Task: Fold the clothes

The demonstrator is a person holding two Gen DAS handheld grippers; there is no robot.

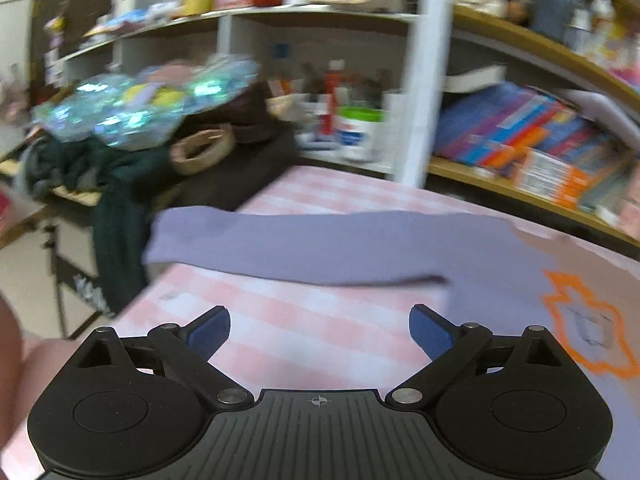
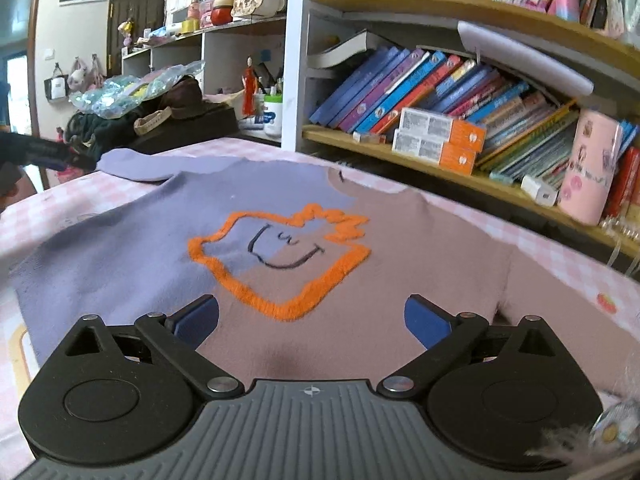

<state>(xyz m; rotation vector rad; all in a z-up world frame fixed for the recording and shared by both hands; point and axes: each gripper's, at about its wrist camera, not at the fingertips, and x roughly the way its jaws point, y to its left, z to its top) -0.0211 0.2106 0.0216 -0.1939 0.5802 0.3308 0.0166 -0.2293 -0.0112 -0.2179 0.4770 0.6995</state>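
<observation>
- Right tongs (image 2: 311, 318) hang spread wide with nothing between their blue pads, just above the sweater's mauve half.
- Ahead of them the sweater (image 2: 160, 248) lies flat on the pink checked surface (image 2: 560, 256), its orange-outlined smiling face (image 2: 280, 256) up.
- Left tongs (image 1: 319, 332) are spread and empty too, over bare surface.
- Beyond them the lilac sleeve (image 1: 280, 240) stretches sideways.
</observation>
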